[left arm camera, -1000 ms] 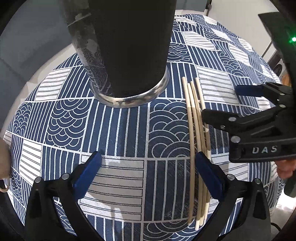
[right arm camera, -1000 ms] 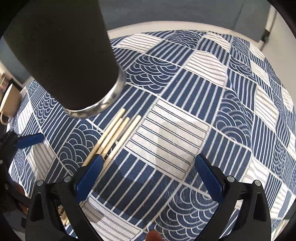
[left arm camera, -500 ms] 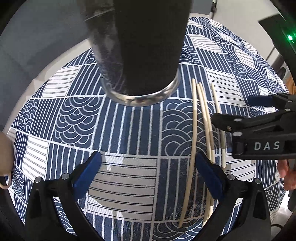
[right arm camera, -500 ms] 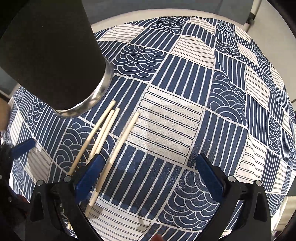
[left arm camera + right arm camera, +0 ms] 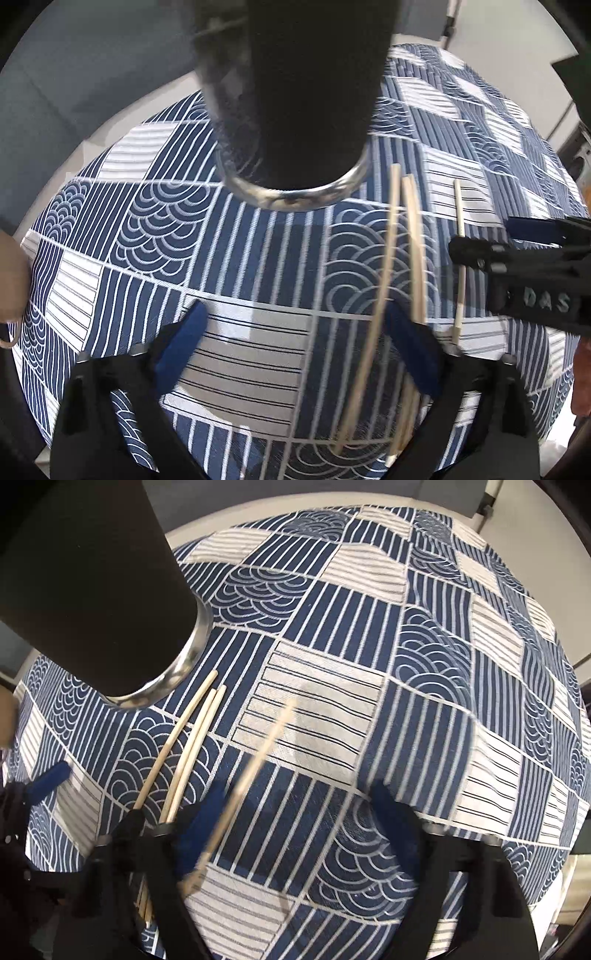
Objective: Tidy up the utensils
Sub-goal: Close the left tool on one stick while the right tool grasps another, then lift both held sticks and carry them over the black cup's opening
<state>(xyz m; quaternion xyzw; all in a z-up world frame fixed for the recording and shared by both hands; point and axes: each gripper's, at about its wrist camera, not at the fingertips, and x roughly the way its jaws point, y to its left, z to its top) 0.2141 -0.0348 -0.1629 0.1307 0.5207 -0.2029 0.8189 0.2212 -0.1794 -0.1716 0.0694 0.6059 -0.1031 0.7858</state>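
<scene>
While four pale wooden chopsticks (image 5: pixel 413 251) lie on the blue patterned tablecloth (image 5: pixel 155 229) just beside the tall black metal-rimmed holder (image 5: pixel 295 92), both grippers have just been closing: left gripper (image 5: pixel 295 350) around one stick, right gripper (image 5: pixel 295 823) around another, neither pinched. Next, likely: finish closing, lift into the holder.

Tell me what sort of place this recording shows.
Probably a home dining table: a patterned blue-and-white tablecloth covers a round table, with wooden chopsticks lying loose beside a tall black utensil holder with a metal base.
</scene>
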